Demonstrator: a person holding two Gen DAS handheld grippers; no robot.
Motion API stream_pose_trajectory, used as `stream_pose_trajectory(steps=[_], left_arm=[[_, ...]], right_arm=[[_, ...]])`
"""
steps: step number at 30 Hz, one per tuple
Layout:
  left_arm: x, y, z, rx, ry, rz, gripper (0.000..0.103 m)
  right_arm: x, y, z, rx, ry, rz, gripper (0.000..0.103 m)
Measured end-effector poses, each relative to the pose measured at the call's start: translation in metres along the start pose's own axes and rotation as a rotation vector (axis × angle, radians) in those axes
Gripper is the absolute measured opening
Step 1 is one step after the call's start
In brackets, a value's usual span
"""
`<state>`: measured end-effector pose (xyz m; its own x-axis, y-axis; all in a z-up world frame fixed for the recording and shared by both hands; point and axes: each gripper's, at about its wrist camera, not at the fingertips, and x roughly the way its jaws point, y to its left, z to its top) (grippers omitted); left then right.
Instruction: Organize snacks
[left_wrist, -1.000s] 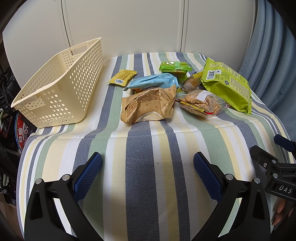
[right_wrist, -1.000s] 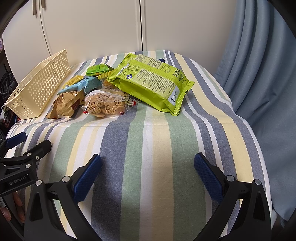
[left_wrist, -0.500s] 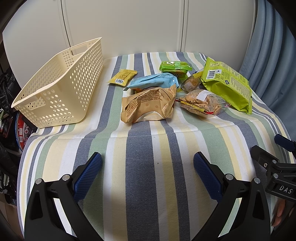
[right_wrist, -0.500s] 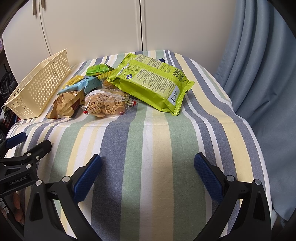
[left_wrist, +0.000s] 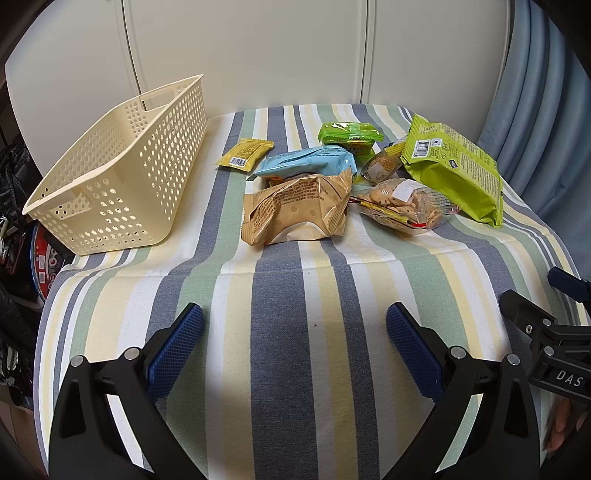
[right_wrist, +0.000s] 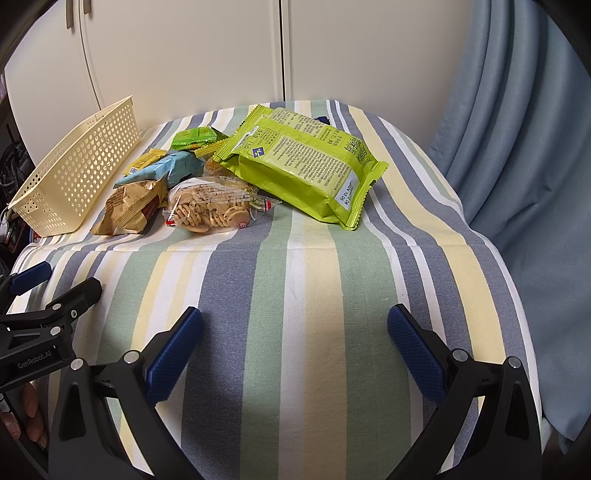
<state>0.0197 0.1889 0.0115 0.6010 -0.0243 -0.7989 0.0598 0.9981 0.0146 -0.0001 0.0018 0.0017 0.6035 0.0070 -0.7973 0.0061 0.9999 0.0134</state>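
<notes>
Ahead of me, a table draped in a striped cloth (left_wrist: 288, 295) of blue, green, yellow and white. Behind it, cream cabinet doors (left_wrist: 258, 55) fill the wall. To my right hangs a blue-grey curtain (right_wrist: 517, 147). Dark clutter (left_wrist: 14, 258) sits left.

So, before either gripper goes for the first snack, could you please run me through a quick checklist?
1. Left gripper open, holding nothing: ok.
2. Right gripper open, holding nothing: ok.
3. Cream perforated plastic basket upright, opening unobstructed: ok.
4. Basket contents: cannot tell, floor partly hidden.
5. Crinkled tan snack bag nearest the basket, nothing on top: ok.
6. Large lime-green snack bag lying free: not ok, it overlaps neighbouring packets.
</notes>
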Motion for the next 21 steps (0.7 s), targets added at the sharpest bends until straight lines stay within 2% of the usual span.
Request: stream_pose_trajectory(steps=[15,21], left_arm=[[0.0018,-0.0013,-0.0016,0.000,0.001,0.000,0.101],[-0.0007,0.0011,0.0010,-0.011,0.001,-0.019,0.101]], right_arm=[[-0.0001,-0.0012,0.0001,0.001,-0.001,0.001,0.098],[-0.0020,-0.0057,0.0023,-0.009,0.000,0.041,0.098]])
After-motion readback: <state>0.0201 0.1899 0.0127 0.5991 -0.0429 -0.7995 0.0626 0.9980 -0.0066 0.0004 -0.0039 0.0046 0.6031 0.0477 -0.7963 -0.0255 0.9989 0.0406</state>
